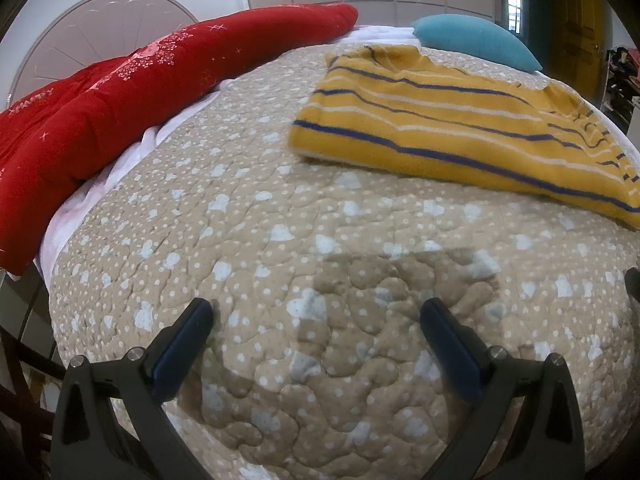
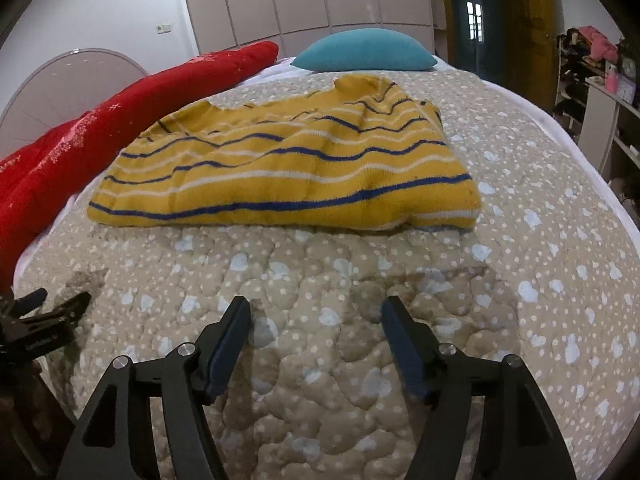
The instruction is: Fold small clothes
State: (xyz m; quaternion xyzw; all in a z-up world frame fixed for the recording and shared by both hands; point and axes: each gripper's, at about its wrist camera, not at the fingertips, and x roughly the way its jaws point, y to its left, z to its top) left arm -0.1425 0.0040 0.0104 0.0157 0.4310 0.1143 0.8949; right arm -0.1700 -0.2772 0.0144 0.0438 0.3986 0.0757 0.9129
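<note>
A yellow knit sweater with blue and white stripes lies folded flat on a beige quilted bedspread. In the left wrist view the sweater is ahead and to the right. My left gripper is open and empty, low over the quilt, well short of the sweater. My right gripper is open and empty, also over bare quilt in front of the sweater's near edge. The left gripper also shows at the left edge of the right wrist view.
A red padded quilt lies along the left side of the bed. A teal pillow sits at the far end. A headboard, white wardrobes and cluttered shelves surround the bed.
</note>
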